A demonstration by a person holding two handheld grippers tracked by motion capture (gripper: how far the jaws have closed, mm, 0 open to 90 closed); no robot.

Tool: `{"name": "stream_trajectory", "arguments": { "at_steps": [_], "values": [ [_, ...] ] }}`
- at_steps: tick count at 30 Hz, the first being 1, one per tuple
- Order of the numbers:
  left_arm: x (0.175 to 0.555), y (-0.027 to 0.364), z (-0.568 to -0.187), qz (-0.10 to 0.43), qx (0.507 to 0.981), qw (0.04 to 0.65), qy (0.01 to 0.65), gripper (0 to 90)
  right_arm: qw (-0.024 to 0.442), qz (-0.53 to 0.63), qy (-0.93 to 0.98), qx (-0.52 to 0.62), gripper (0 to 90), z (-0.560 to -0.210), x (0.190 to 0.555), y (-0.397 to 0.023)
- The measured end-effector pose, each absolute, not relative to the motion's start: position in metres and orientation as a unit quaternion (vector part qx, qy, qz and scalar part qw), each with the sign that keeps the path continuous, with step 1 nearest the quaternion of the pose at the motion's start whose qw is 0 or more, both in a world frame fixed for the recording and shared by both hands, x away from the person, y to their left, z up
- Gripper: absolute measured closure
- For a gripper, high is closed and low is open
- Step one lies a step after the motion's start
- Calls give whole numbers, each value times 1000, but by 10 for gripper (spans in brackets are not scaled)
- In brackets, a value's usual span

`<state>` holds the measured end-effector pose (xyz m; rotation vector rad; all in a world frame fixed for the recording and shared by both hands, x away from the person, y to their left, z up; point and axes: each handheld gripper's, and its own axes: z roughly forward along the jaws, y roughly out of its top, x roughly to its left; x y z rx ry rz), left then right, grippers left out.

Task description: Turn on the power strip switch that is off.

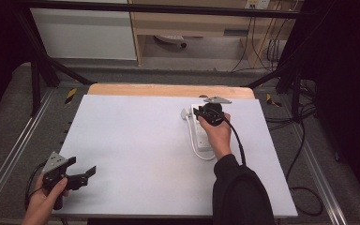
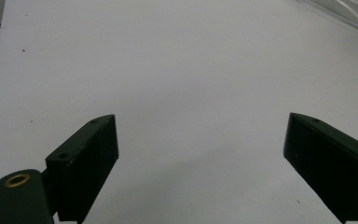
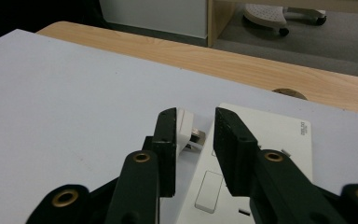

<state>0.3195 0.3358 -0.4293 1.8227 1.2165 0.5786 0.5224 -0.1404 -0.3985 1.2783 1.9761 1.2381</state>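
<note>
The right gripper (image 3: 193,140), jaws narrow, flanks the white plastic plug (image 3: 185,127) at two o'clock; misaligned, it could slip (left gripper (image 2: 200,149) jaws wide).

Lab, metal frame (image 1: 42,56), floor cables (image 1: 304,140)

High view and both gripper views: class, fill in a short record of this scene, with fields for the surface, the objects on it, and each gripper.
Surface: white board on a wooden table
Objects: white power strip with white cable; white plug beside the strip
Left gripper: open, at the board's near left corner, holding nothing
Right gripper: jaws partly open, at the plug and the strip's far end; grip unclear
</note>
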Motion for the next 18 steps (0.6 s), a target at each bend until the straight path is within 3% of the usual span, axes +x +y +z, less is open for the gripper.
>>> {"name": "stream_trajectory", "arguments": {
  "at_steps": [18],
  "values": [
    [320,335,-430,231,730,424,485,102,231,433,731,475,847,-421,523,-142]
  ]
}}
